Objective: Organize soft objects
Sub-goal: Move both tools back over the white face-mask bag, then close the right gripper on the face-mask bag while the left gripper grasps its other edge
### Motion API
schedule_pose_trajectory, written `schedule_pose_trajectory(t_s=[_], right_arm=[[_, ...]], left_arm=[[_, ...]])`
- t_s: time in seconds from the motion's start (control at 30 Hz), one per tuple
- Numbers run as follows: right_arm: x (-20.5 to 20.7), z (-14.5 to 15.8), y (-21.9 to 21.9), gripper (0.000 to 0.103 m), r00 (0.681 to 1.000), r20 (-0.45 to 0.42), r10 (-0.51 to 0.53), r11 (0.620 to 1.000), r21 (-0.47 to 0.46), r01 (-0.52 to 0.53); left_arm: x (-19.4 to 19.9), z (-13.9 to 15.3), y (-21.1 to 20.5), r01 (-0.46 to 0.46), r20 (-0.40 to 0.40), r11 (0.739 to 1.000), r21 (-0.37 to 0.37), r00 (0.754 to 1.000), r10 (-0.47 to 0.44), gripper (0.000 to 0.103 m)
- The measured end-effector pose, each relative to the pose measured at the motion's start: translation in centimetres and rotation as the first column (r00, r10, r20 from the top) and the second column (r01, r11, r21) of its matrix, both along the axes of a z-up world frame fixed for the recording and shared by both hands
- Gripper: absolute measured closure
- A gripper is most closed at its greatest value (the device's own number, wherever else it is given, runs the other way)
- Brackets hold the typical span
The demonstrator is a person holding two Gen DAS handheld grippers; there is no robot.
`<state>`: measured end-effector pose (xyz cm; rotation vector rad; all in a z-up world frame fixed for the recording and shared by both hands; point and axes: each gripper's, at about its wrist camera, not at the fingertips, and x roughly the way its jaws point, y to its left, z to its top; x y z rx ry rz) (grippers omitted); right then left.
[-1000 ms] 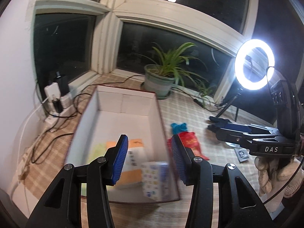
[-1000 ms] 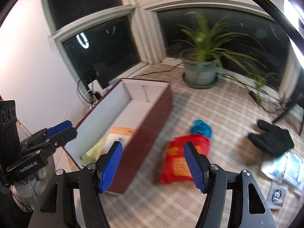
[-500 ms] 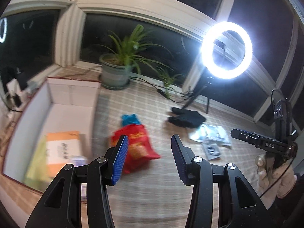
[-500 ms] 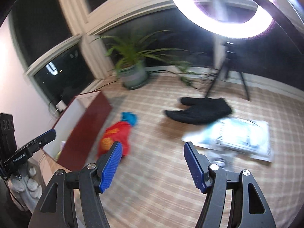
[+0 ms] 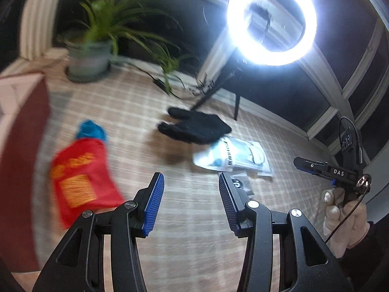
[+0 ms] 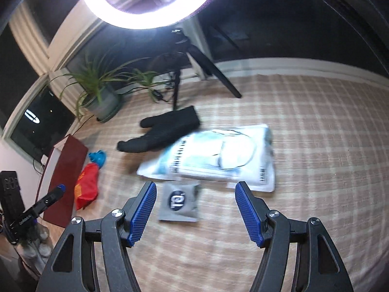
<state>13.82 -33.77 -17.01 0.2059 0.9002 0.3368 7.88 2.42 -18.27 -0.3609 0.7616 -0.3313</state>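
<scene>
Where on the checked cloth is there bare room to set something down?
Bare: the wide stretch right of the white packet, and the strip between red bag and black glove. Crowded: glove, packet and grey sachet clustered together.

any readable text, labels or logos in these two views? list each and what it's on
"DAS": white letters on the right gripper, seen from the left wrist view.
Round dark logo on the small grey packet: characters unclear.
Black print on the white plastic package: blurred.
Yellow print on the red bag: blurred.
Label on the left gripper: too small.

Home bay window, potted plant, ring light
</scene>
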Motion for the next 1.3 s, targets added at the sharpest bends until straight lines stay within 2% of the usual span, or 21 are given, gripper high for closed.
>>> schedule_pose_trajectory(t_s=[0.13,0.47,0.6,0.93,0.97,1.3], right_arm=[[2.1,-1.3,-2.6,0.04,0.999,-0.049,-0.013,0.999,0.05,0.015],[8.1,-5.7,-7.5,0.04,0.979,-0.2,-0.033,0.977,0.199,0.073],[9.6,-7.3,-8.2,0.04,0.971,-0.237,-0.026,0.97,0.229,0.081],[11.3,-9.0,-7.8,0.04,0.962,-0.27,0.032,0.963,0.267,0.043],[11.5,-9.1,-7.7,0.04,0.962,-0.272,0.039,0.961,0.272,0.038],[12.6,-9.6,-6.7,0.04,0.959,-0.273,0.081,0.955,0.297,0.004]], left_arm=[[3.2,-1.4,-2.2,0.041,-0.06,0.999,-0.028,0.997,-0.043,0.057],[9.9,-4.9,-5.4,0.065,-0.189,0.995,-0.07,0.979,-0.077,0.057],[11.6,-6.4,-6.1,0.072,-0.227,0.994,-0.082,0.97,-0.089,0.051],[14.3,-7.9,-7.2,0.084,-0.26,0.992,-0.089,0.96,-0.105,0.051],[14.5,-8.0,-7.3,0.101,-0.275,0.991,-0.093,0.954,-0.123,0.051],[16.0,-8.1,-8.3,0.12,-0.265,0.988,-0.096,0.954,-0.142,0.051]])
